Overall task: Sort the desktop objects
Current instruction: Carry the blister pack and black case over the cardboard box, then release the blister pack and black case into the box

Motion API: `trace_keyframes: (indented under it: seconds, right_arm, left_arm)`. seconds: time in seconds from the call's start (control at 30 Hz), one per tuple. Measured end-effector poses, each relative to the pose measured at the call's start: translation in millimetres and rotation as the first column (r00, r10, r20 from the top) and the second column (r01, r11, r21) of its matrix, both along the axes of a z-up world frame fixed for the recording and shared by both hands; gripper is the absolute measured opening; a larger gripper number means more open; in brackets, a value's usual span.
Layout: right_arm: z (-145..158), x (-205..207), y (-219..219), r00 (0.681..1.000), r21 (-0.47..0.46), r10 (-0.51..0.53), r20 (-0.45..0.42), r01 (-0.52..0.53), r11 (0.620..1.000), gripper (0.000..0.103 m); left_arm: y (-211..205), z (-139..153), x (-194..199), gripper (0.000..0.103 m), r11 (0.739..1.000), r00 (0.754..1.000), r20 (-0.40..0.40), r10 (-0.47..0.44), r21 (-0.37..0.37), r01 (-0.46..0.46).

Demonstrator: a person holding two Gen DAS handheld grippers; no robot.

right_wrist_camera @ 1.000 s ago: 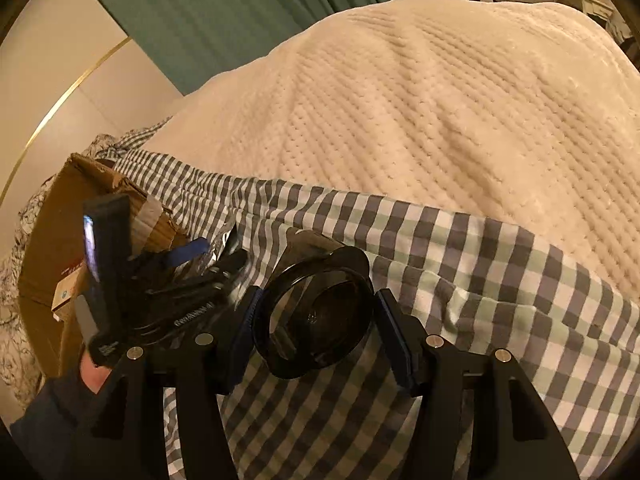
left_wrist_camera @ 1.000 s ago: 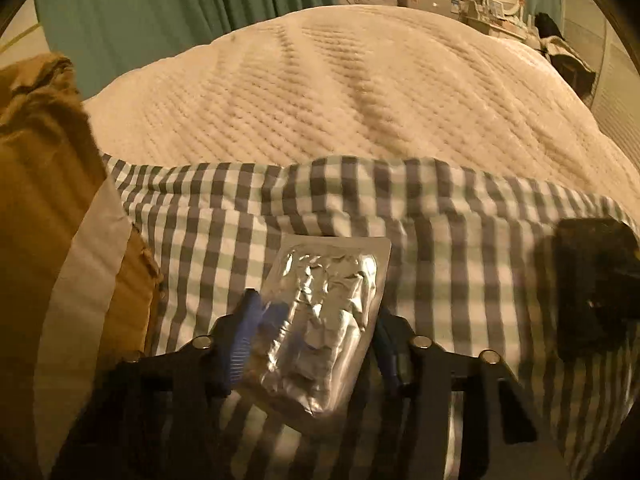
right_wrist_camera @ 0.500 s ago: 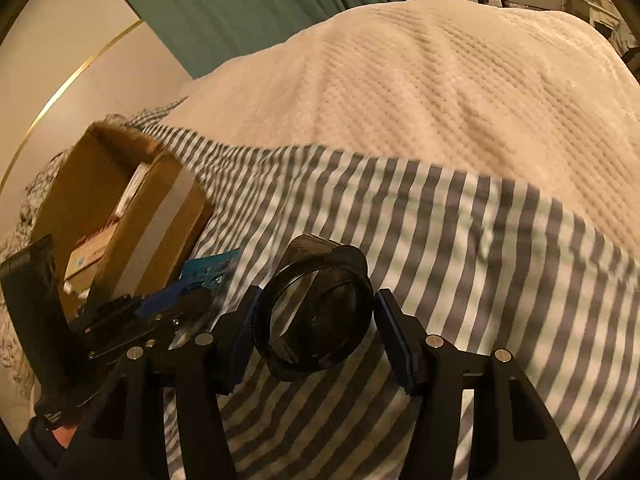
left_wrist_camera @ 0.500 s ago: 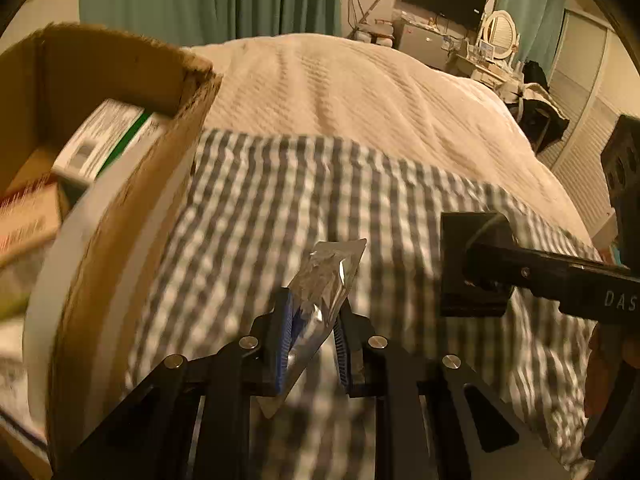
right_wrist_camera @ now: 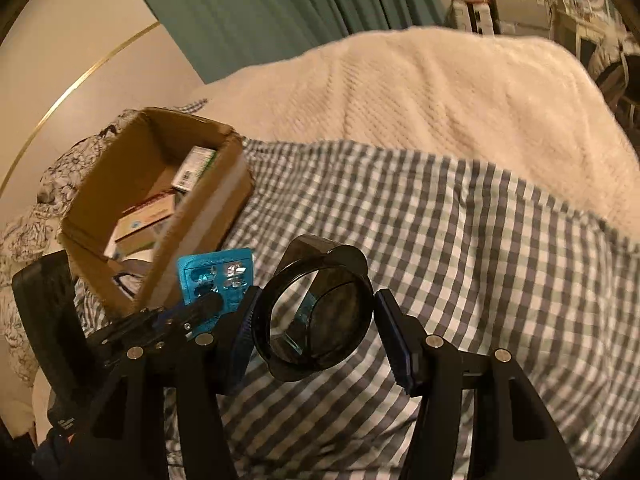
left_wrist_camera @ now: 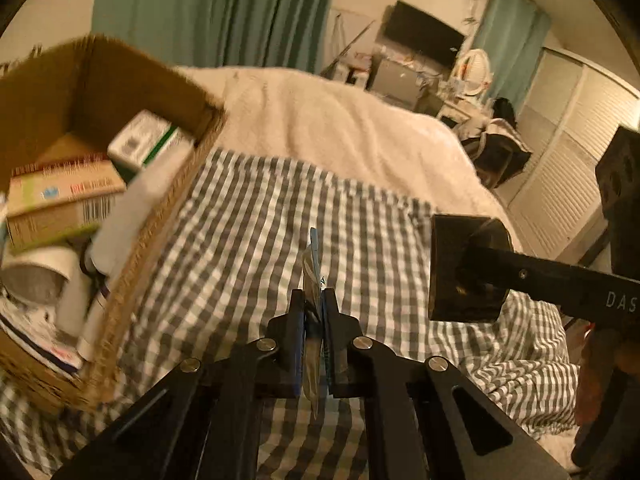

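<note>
My left gripper (left_wrist_camera: 313,308) is shut on a foil pill blister pack (left_wrist_camera: 313,276), seen edge-on and lifted above the checked cloth. In the right wrist view the pack shows its blue face (right_wrist_camera: 216,276), held by the left gripper (right_wrist_camera: 208,304) beside the cardboard box (right_wrist_camera: 120,184). My right gripper (right_wrist_camera: 314,320) is shut on a dark round lens hood (right_wrist_camera: 316,316), held above the cloth. In the left wrist view the right gripper (left_wrist_camera: 466,272) holds the hood (left_wrist_camera: 452,240) at the right. The box (left_wrist_camera: 96,80) stands to the left.
The box holds several cartons (left_wrist_camera: 60,196) and a white roll (left_wrist_camera: 36,280). A grey checked cloth (left_wrist_camera: 248,216) lies over a cream quilted blanket (right_wrist_camera: 440,92). Green curtains (left_wrist_camera: 200,8), a desk and louvred doors (left_wrist_camera: 568,168) are behind.
My left gripper has lifted the blister pack off the cloth, turned it edge-on and swung toward the box. My right gripper stays shut on the lens hood and has risen a little.
</note>
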State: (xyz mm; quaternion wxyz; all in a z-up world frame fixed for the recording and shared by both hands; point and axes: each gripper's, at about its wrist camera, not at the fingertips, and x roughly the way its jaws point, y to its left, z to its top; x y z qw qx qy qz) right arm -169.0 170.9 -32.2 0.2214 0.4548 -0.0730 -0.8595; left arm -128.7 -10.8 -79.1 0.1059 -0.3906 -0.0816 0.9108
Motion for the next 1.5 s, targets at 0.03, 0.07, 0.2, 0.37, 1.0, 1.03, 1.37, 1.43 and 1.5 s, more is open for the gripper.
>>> trace_keyframes:
  seconds: [0.03,0.07,0.2,0.37,1.0,1.03,1.37,1.43,1.5]
  right_arm:
    - [6.5,3.7,-3.6,1.0,0.008,0.005,-0.016,-0.005,1.0,0.056]
    - [14.1,8.0,-8.5,0.999,0.009,0.014,-0.033,-0.014,1.0,0.056]
    - [38.2,18.0,-25.0,0.995,0.016,0.042,-0.091,-0.041,0.999,0.056]
    - [81.1,30.4,-76.0,0.969,0.027,0.129,-0.211,-0.126,0.992,0.056]
    - [68.7,-77.1,-249.5,0.951,0.081,0.134,-0.278,-0.116,0.99,0.097]
    - [70.6,-73.8,-245.7,0.948,0.102,0.136,-0.288,-0.11,0.989,0.097]
    - [112.7,16.6,-128.8,0.943,0.231,0.091,-0.32,-0.015,0.973,0.103]
    - [118.8,37.9,-107.9,0.942,0.258,0.09,-0.323,-0.004,0.966,0.103]
    - [126.9,63.3,-88.7,0.931,0.272,0.09,-0.355,0.011,0.962,0.103]
  left_arm:
    - [-1.5,4.4,0.9,0.007,1.0,1.0,-0.014,-0.008,0.001,0.008]
    - [-4.0,10.6,1.6,0.007,1.0,0.999,-0.026,-0.022,0.011,0.023]
    - [-30.1,55.0,13.7,0.007,0.999,0.989,-0.146,-0.007,0.03,0.012]
    - [-76.0,113.1,23.0,0.007,0.995,0.952,-0.299,0.068,-0.046,-0.086]
    - [-173.0,63.9,-13.8,0.058,0.946,0.9,-0.322,0.293,-0.038,-0.321]
    - [-170.2,66.5,-9.7,0.066,0.951,0.901,-0.33,0.28,-0.03,-0.307]
    - [-122.3,114.4,47.4,0.103,0.938,0.889,-0.392,0.236,-0.145,-0.313]
    - [-120.3,118.8,57.6,0.103,0.929,0.886,-0.385,0.26,-0.149,-0.338]
    - [-117.6,120.8,67.8,0.103,0.93,0.891,-0.36,0.276,-0.134,-0.342]
